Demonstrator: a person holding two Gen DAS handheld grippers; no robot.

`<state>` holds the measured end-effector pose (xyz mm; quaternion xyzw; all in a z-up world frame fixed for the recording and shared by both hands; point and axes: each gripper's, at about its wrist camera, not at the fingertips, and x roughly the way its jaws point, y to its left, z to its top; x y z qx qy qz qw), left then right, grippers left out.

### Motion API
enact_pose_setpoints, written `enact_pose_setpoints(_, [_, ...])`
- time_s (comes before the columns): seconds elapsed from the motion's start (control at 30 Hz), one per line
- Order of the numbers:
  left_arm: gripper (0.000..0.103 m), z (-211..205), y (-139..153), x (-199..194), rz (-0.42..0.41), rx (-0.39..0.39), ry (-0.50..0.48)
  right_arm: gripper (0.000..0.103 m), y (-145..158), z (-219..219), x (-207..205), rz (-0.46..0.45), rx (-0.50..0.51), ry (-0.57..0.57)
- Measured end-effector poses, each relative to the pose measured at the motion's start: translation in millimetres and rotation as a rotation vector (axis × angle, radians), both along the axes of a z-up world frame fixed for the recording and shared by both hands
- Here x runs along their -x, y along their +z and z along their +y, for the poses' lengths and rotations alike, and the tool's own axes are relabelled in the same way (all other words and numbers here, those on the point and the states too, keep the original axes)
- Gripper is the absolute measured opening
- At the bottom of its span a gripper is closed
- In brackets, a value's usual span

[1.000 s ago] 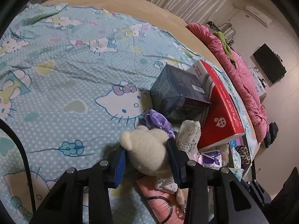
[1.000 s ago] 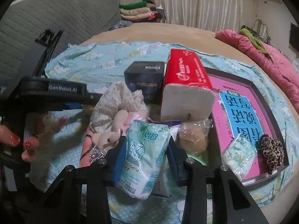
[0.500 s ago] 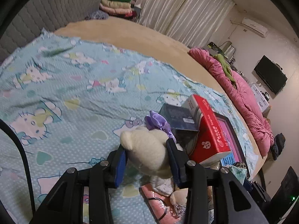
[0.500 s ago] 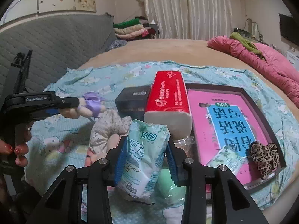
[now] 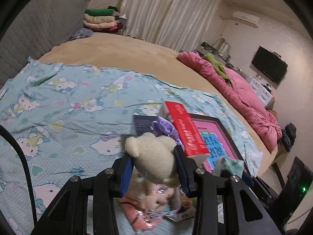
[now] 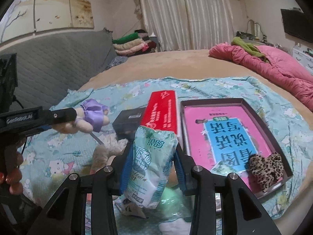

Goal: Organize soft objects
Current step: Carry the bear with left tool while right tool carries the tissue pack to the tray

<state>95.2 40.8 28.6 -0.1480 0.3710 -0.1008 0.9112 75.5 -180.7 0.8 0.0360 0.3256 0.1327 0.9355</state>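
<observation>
Left wrist: left gripper [image 5: 154, 163] clamped on cream plush bear [image 5: 154, 156], held clear above blue cartoon sheet [image 5: 64, 105]; open sheet to left, red tissue box [image 5: 184, 129] close on right. Right wrist: right gripper [image 6: 151, 165] pinching tissue pack [image 6: 150, 164], raised; tray [image 6: 273, 137] with pink book [image 6: 225, 133] to right.

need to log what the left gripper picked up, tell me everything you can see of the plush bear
The plush bear is a small cream toy of fuzzy fabric with rounded ears and a shiny purple satin dress or bow. The left gripper is shut on its head, one blue pad on each side. The right wrist view shows it held in the air above the sheet, body and stubby limbs sticking out sideways past the fingers. Only the gripper touches it. Its face is not visible.
</observation>
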Motion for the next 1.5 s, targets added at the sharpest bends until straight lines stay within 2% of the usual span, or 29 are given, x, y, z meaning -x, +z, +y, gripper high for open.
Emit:
enact_pose_setpoints(0.7, [0.041,-116.4,10.5,11.1,-0.019,-0.061,-0.213,0.040,13.7,-95.2,-1.6,-0.041,-0.078,-0.240])
enact_pose_setpoints(1.2, [0.041,-167.4,0.3,2.3,0.007,-0.087,-0.285,0.040,3.5,-138.8,-2.1,-0.026,-0.115,-0.341])
enact_pose_setpoints(1.5, [0.041,-188.7,-14.1,-7.1,0.041,-0.140,-0.303,0.040,-3.6,-151.4,-3.4,-0.008,-0.133,-0.364])
